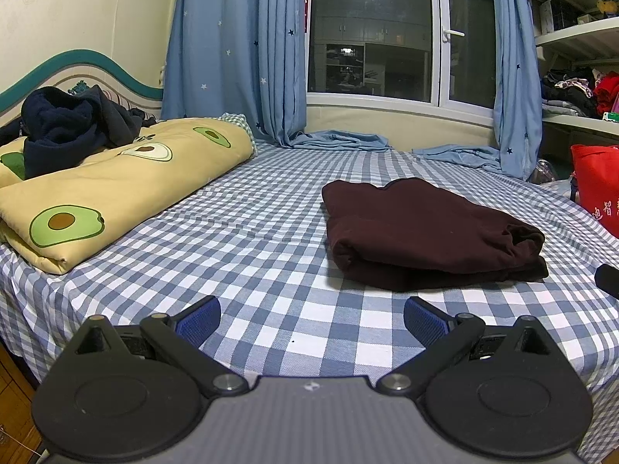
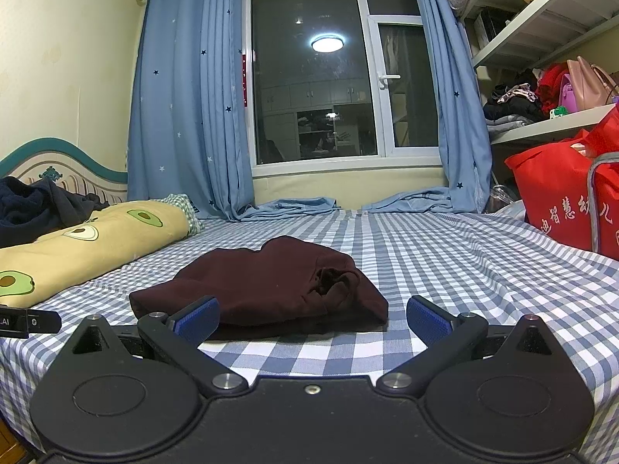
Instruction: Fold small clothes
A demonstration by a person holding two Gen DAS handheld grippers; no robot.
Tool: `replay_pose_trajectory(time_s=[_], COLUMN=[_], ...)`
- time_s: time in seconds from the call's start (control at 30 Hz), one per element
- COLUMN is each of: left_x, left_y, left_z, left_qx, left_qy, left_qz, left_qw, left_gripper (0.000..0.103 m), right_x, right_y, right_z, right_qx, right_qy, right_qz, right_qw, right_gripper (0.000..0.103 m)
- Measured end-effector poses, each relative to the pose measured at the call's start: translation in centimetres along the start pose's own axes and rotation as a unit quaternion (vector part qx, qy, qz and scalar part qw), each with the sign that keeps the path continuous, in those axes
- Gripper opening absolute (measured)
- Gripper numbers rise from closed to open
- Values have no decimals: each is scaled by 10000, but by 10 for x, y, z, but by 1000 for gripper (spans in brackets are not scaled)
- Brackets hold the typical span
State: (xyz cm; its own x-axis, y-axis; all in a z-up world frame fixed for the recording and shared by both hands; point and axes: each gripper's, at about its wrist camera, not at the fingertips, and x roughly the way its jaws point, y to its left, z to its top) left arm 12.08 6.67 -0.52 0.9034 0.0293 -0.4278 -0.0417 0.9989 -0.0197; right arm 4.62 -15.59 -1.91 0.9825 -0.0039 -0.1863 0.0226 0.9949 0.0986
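Note:
A dark maroon garment [image 1: 425,228] lies folded into a thick bundle on the blue-and-white checked bed sheet [image 1: 240,232]. In the right wrist view the same maroon garment [image 2: 271,286] sits just beyond the fingers, its bunched end facing right. My left gripper [image 1: 311,319] is open over bare sheet, to the near left of the garment, and holds nothing. My right gripper [image 2: 312,319] is open too, low over the sheet [image 2: 464,263], with its blue pads [image 2: 197,319] close to the garment's near edge and nothing between them.
A folded yellow avocado-print quilt [image 1: 116,185] with a dark navy garment [image 1: 69,123] on top lies at the left by the headboard. Blue star curtains [image 1: 236,50] pool on the bed's far edge. A red bag [image 2: 561,197] and shelves [image 2: 541,127] stand at the right.

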Motion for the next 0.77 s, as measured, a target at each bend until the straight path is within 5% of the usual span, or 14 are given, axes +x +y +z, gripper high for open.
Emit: replay_pose_trajectory(time_s=[0.77], left_x=[4], left_y=[-3], left_z=[2], left_qx=[-48], left_qy=[263], left_qz=[175], left_qw=[9995], left_gripper=[102], right_x=[0], right_y=[4], right_z=[-5], right_qx=[29], right_qy=[50], right_qz=[11], right_qw=[10000], right_gripper=[103])
